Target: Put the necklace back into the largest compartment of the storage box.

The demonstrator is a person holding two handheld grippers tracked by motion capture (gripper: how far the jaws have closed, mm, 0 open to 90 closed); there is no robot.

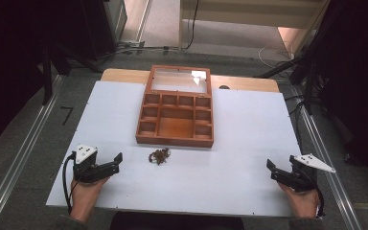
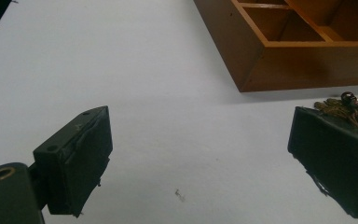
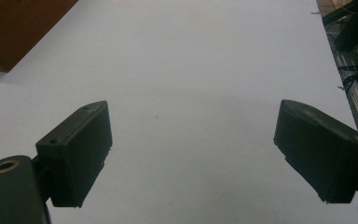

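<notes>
The left gripper (image 1: 116, 163) rests with jaws spread wide and empty; the small brown tangle (image 1: 159, 155), seemingly a beaded chain or cord, lies on the white table (image 1: 239, 172) just ahead of it, off its right jaw, in front of the wooden box (image 1: 175, 139); the right gripper (image 1: 271, 168) sits well apart from it, equally agape. The tangle looks light, limp and likely to snag or trail, so pinching the thick middle of the clump seems wisest; in the left gripper view the right jaw cuts off its near edge, and its make stays unclear.
</notes>
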